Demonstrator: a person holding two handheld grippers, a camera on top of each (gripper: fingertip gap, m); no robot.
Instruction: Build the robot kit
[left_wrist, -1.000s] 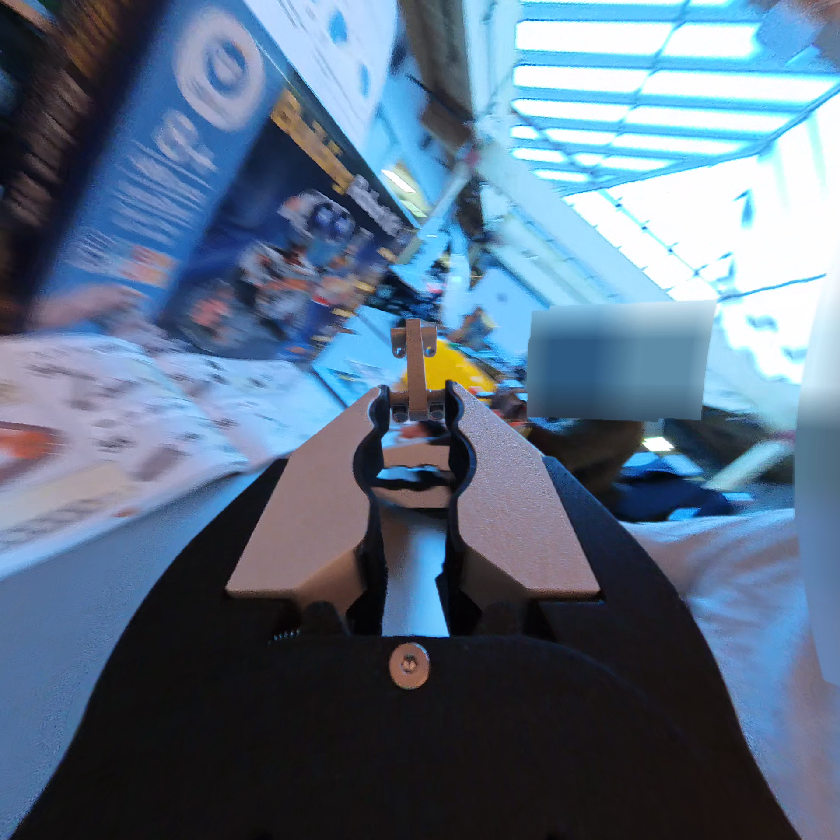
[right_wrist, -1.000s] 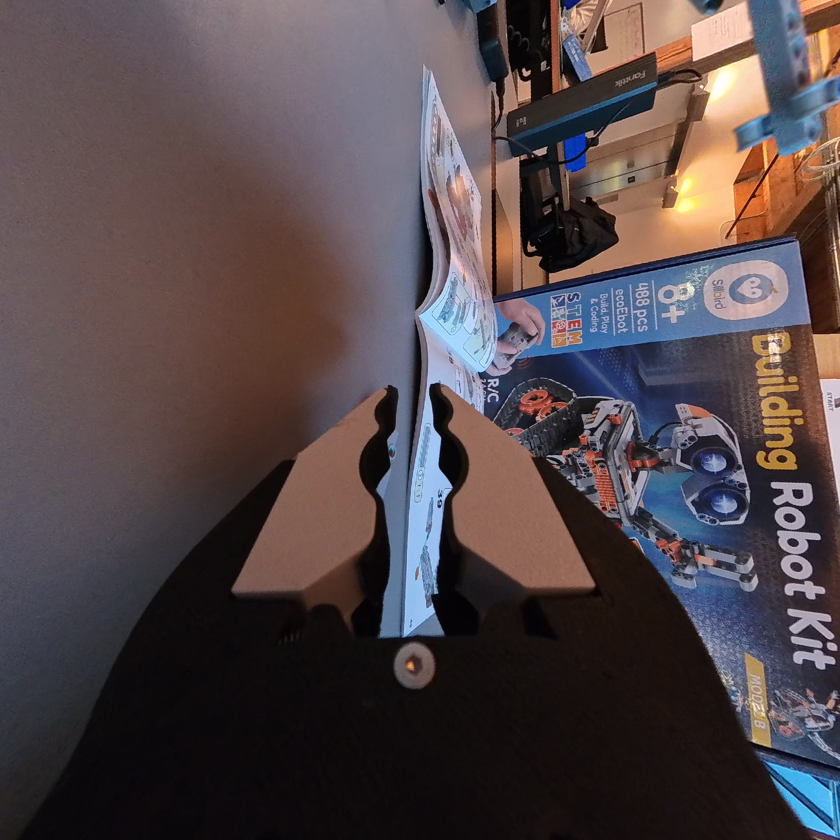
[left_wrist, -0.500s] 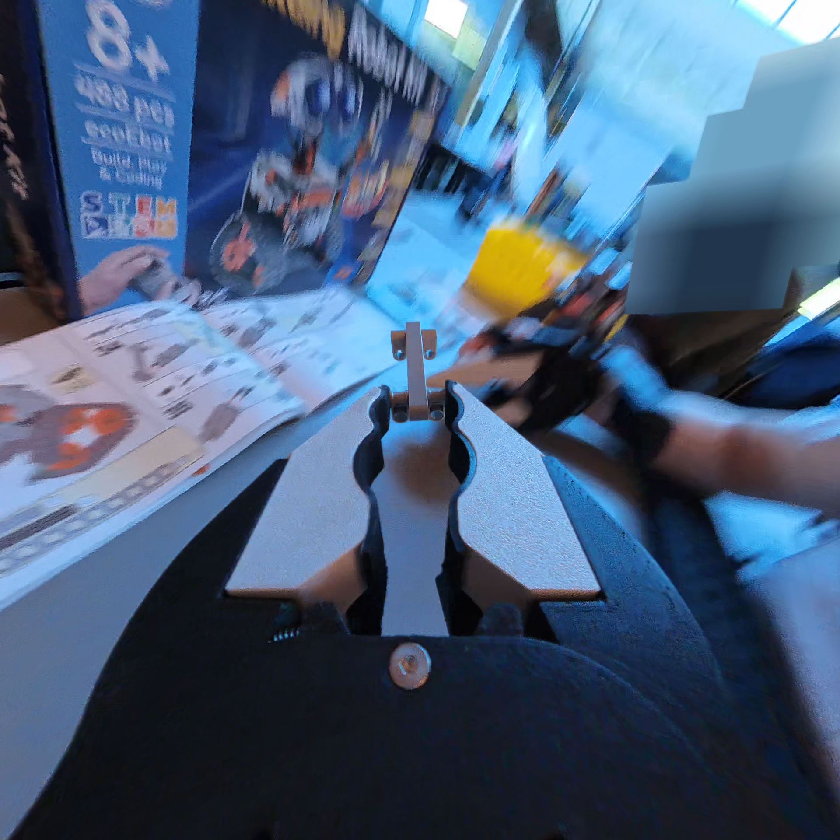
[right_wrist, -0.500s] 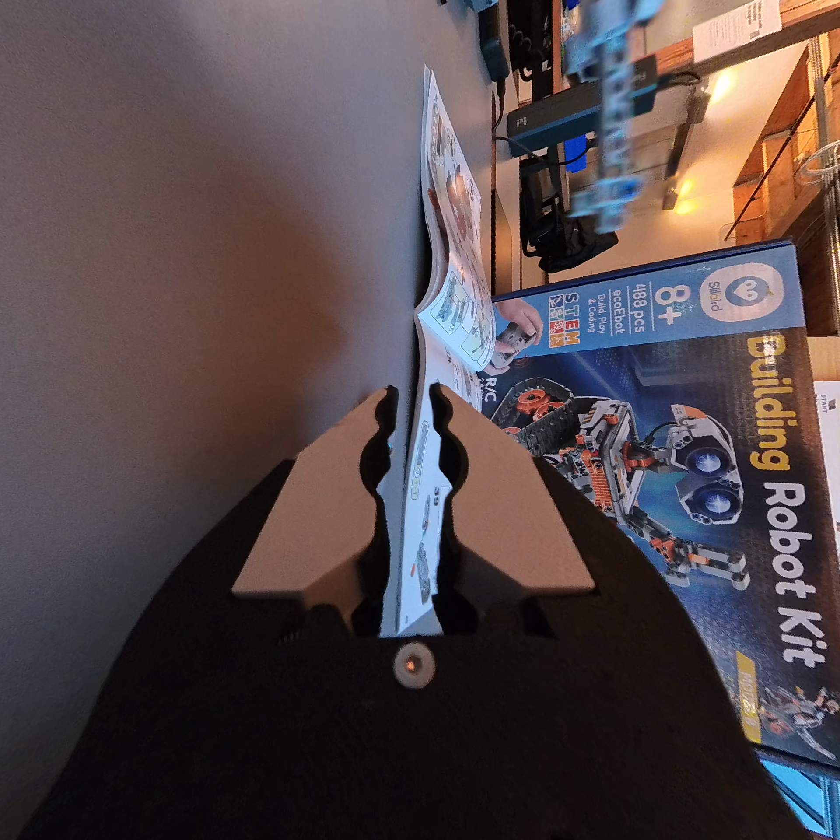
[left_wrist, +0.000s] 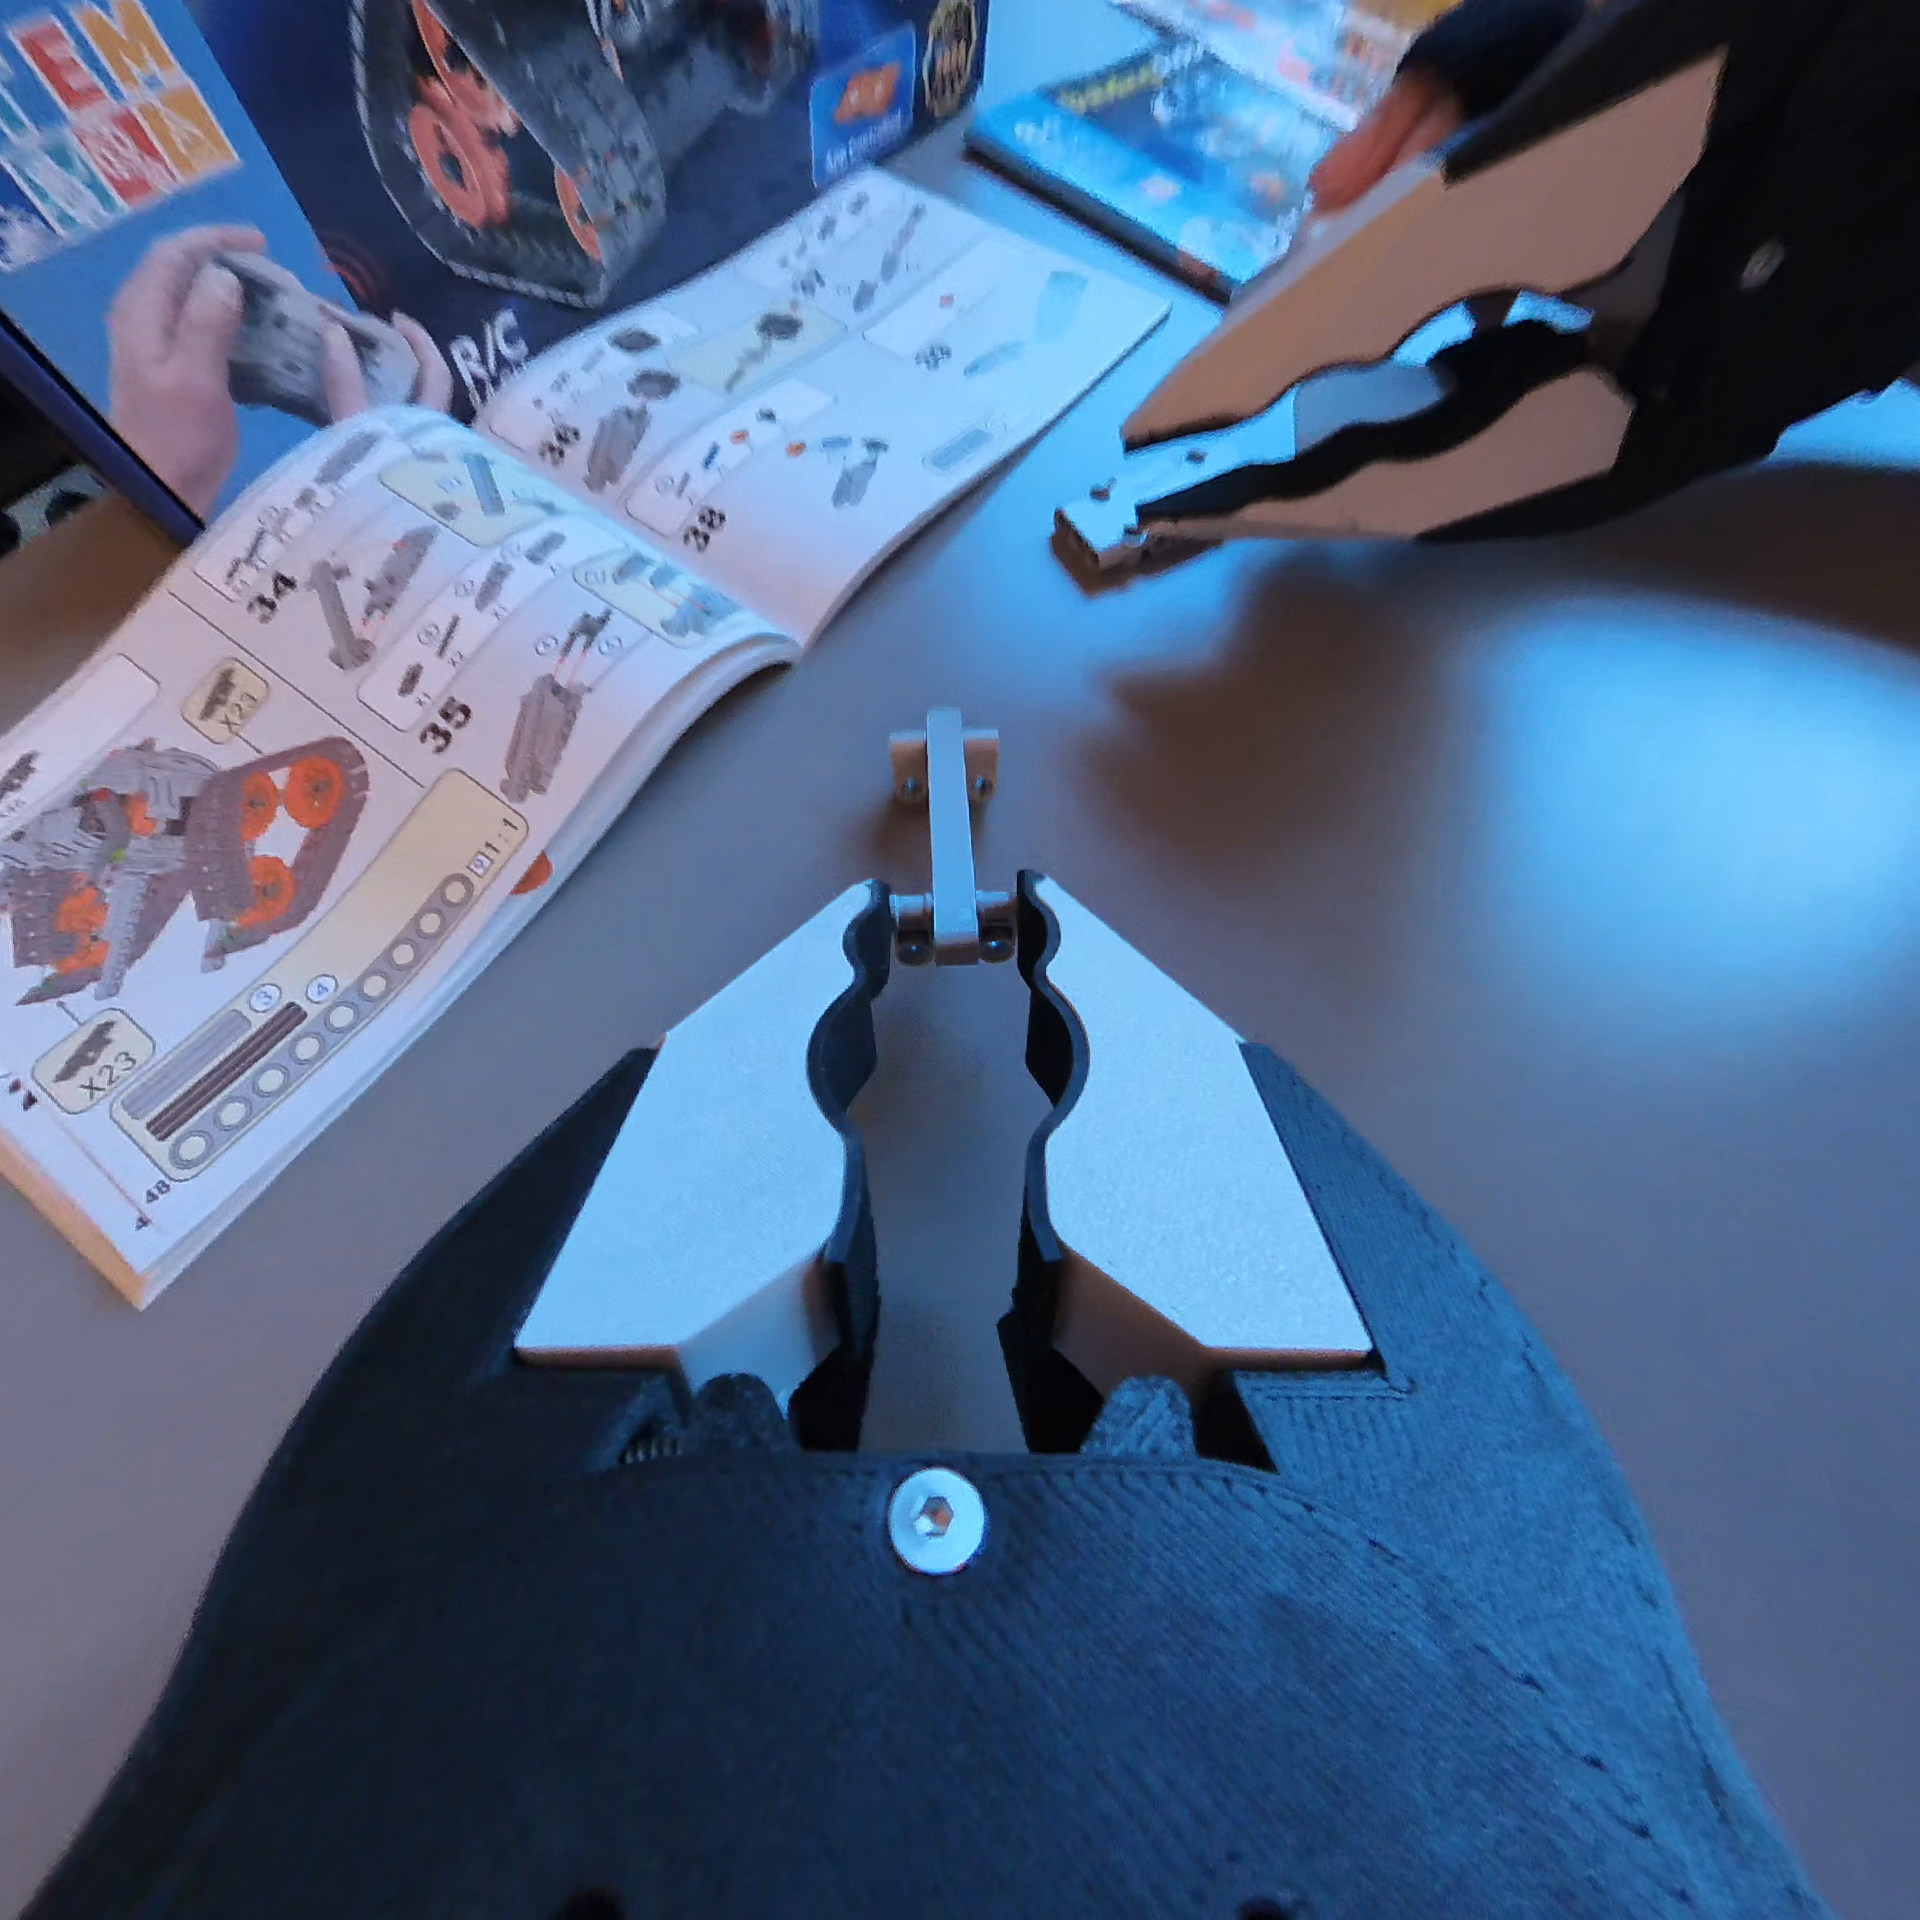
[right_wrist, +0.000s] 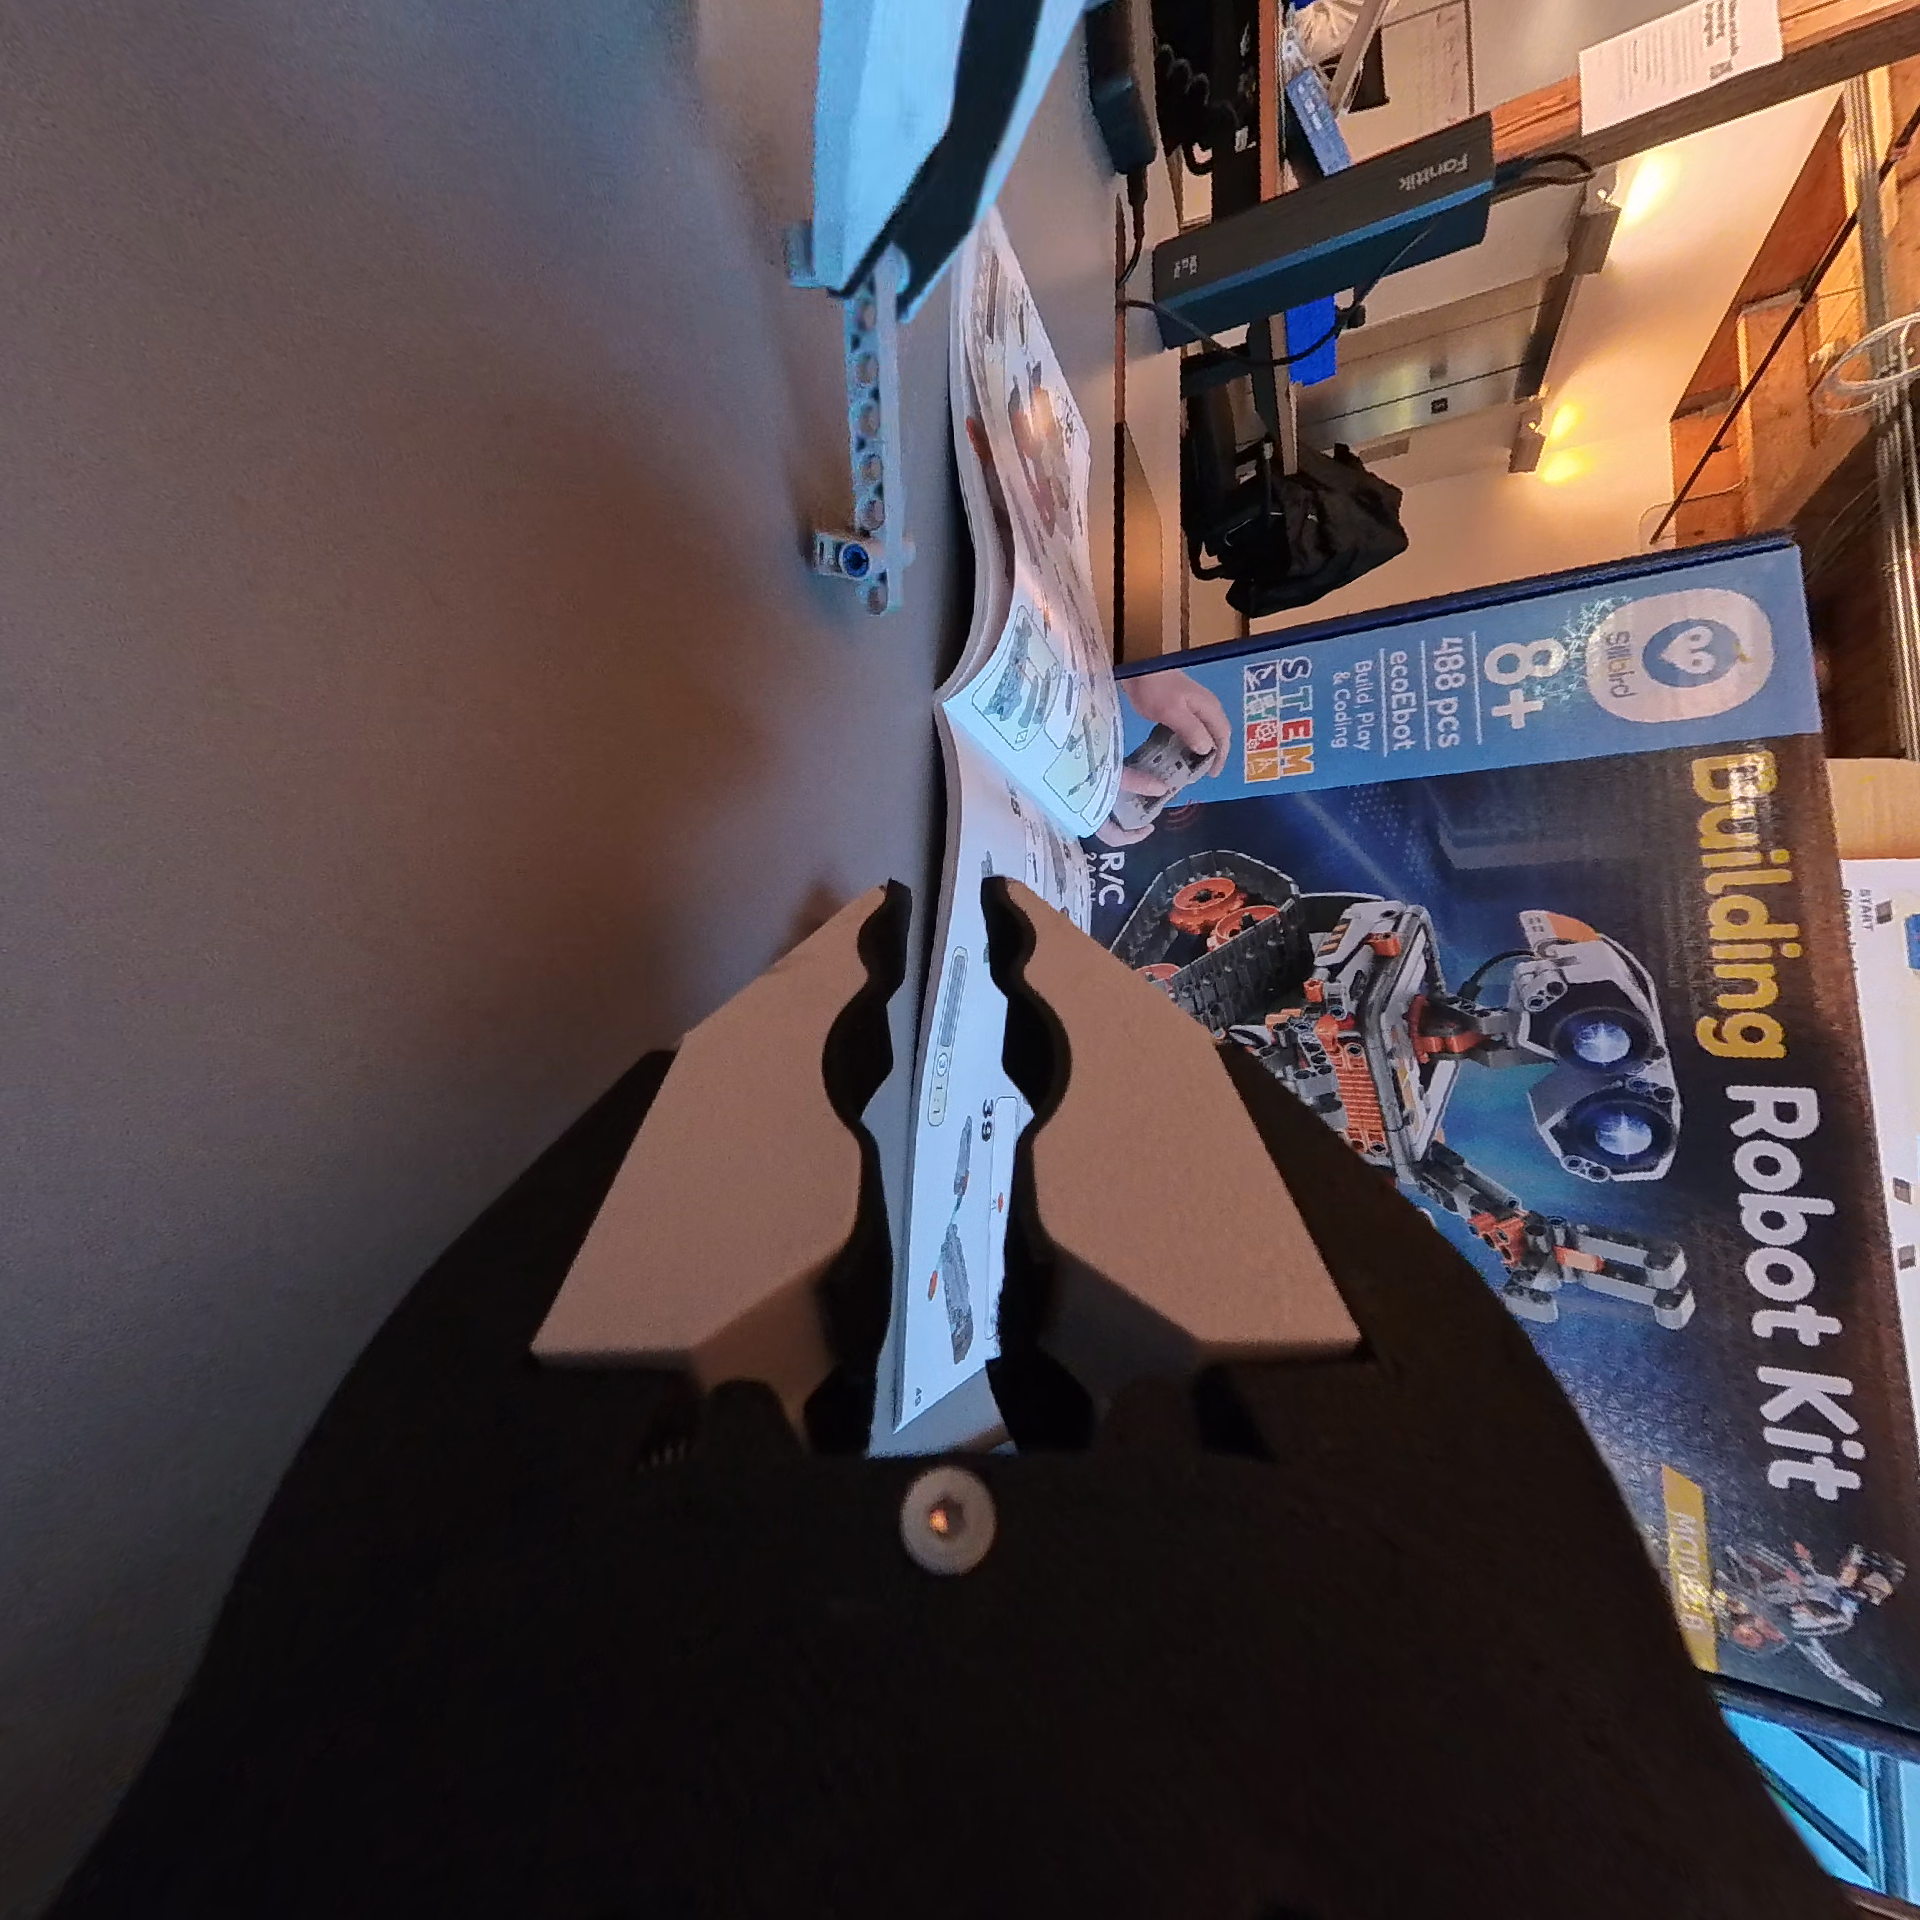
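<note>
My left gripper (left_wrist: 951, 914) is shut on the near end of a grey holed beam assembly (left_wrist: 948, 821), which points forward just above the brown table (left_wrist: 1455, 1039). The right wrist view shows this beam (right_wrist: 873, 416) hanging from the left gripper (right_wrist: 914, 156), with a blue pin at its far end. My right gripper (left_wrist: 1143, 483) comes in from the upper right, turned on its side, shut on a small grey piece (left_wrist: 1096, 530) that sticks out of its tips near the table. In its own view (right_wrist: 945, 894) the jaws stand narrow and the piece is hard to make out.
An open instruction booklet (left_wrist: 468, 623) lies at the left, and also shows in the right wrist view (right_wrist: 1023, 468). A blue robot-kit box (left_wrist: 260, 156) stands behind it (right_wrist: 1455, 1039). A flat printed booklet (left_wrist: 1174, 114) lies at the back. Shelves and a black device (right_wrist: 1320, 229) stand beyond the table.
My left gripper swung down from facing the room to facing the table, bringing the beam close to the right gripper. The right gripper has hardly moved.
</note>
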